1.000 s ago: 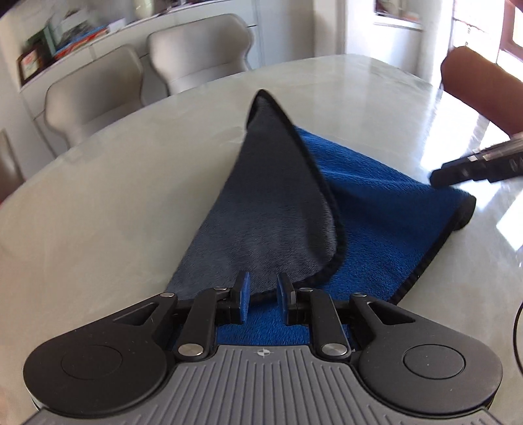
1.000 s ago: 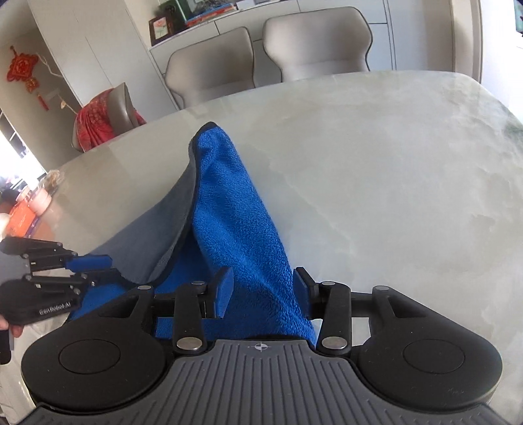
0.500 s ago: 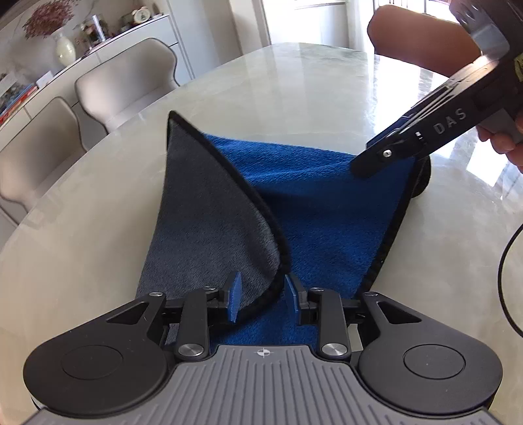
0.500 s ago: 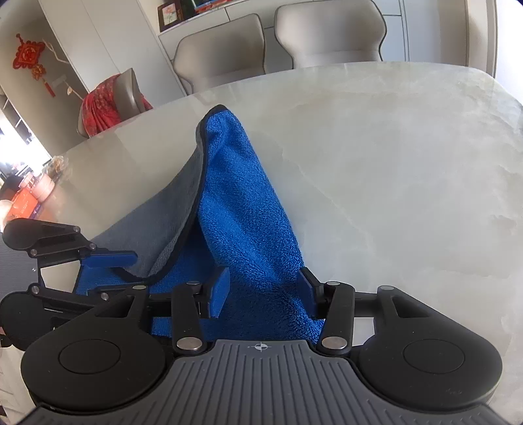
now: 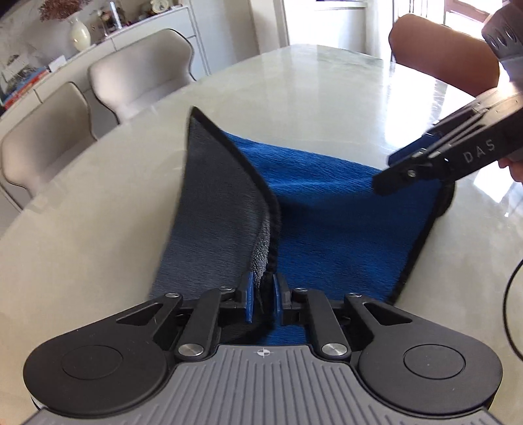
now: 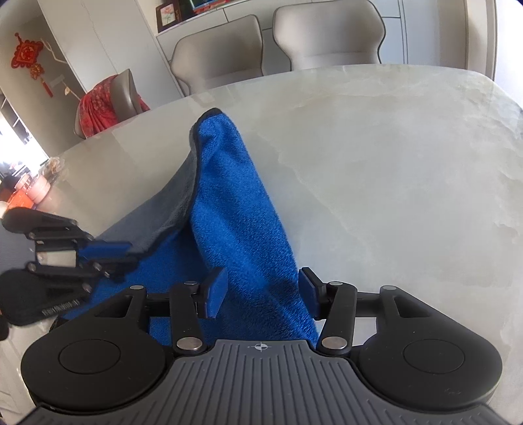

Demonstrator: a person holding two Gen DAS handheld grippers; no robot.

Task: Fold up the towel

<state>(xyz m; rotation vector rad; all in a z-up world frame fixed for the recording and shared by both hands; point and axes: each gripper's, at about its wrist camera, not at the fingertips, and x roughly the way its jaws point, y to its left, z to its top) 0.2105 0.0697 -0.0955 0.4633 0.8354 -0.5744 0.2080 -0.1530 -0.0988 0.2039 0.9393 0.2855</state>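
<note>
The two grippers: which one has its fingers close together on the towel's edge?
The left gripper, closing on the towel's dark-trimmed edge; the right gripper's fingers stand apart, opening.

A pale, glossy marble-look tabletop (image 6: 392,170) fills most of both views, sunlight glaring off its far right end in the left wrist view. Two light grey upholstered chairs with dark piping (image 6: 327,36) stand behind its far edge, backed by a white sideboard (image 5: 137,29) carrying a cream vase (image 5: 79,34) of dried flowers and a stack of books (titles too small to read). At upper right of the left wrist view sits a brown leather chair back (image 5: 441,55). At upper left of the right wrist view, a red knotted ornament (image 6: 29,57) hangs on the wall above a chair draped in red patterned cloth (image 6: 98,109).
</note>
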